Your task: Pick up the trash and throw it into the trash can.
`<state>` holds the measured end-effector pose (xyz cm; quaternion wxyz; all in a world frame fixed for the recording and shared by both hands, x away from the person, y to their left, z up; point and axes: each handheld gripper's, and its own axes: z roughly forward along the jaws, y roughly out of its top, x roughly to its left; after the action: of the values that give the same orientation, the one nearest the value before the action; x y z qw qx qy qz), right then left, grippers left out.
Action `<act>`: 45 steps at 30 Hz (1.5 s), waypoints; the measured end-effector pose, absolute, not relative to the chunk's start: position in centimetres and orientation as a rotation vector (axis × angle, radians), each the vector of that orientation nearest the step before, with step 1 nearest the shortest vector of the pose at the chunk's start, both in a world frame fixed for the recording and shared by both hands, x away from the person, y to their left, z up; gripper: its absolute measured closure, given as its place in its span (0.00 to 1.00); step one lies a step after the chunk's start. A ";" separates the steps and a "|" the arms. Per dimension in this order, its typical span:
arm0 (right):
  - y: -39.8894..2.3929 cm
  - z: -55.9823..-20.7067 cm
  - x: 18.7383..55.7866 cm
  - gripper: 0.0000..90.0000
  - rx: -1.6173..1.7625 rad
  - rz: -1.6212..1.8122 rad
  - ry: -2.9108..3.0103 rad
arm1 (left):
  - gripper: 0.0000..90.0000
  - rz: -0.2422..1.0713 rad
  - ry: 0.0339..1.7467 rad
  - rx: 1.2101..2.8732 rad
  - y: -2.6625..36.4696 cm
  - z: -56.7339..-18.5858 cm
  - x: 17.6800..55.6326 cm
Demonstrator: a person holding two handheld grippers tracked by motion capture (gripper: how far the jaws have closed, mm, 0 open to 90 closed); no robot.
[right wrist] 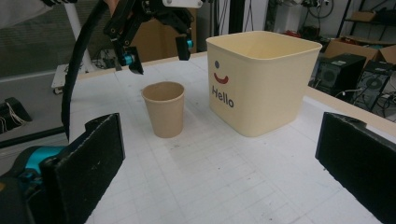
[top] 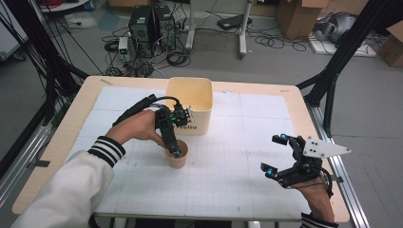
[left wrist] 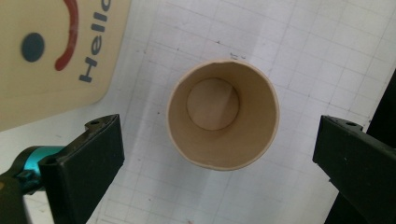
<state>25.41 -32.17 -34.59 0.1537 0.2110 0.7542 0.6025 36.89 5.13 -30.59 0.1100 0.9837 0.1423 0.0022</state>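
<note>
A brown paper cup (top: 177,156) stands upright and empty on the white grid mat, just in front of a cream bin (top: 189,97) marked "Hello" with a smiley. My left gripper (top: 175,148) points straight down over the cup, open. In the right gripper view the left gripper (right wrist: 158,56) hangs a little above the cup's rim (right wrist: 163,87), its jaws apart and clear of it. Looking down along its jaws, the cup (left wrist: 223,114) lies between them. My right gripper (top: 274,153) sits open near the table's right front, holding nothing, facing the cup and the bin (right wrist: 261,79).
The grid mat (top: 237,142) covers most of the wooden table (top: 81,102). Black frame posts (top: 332,71) rise beside the table's right and left edges. On the floor beyond lie computer towers (top: 152,28), cables and cardboard boxes (top: 297,16).
</note>
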 end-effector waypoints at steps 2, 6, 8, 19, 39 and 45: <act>-32.1 -34.6 25.4 0.00 0.607 1.729 2.161 | 0.03 0.013 0.419 2.890 5.1 -30.9 36.8; -32.1 -34.5 25.4 0.00 0.606 1.728 2.162 | 0.03 0.029 0.420 2.889 5.2 -31.6 36.7; -32.2 -34.6 25.4 0.00 0.607 1.730 2.160 | 0.03 0.042 0.427 2.885 5.3 -31.9 36.7; -32.2 -34.6 25.5 0.00 0.614 1.727 2.164 | 0.03 0.022 0.435 2.881 5.2 -33.3 36.7; -32.1 -34.6 25.5 0.00 0.613 1.727 2.164 | 0.03 0.019 0.422 2.898 4.8 -34.9 36.3; -32.1 -34.6 25.5 0.00 0.609 1.727 2.161 | 0.03 0.036 0.422 2.896 4.7 -35.4 36.2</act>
<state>25.48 -32.14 -34.59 0.1540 0.2126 0.7537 0.6025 36.23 4.69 -35.41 0.1073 0.9838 0.1432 0.0122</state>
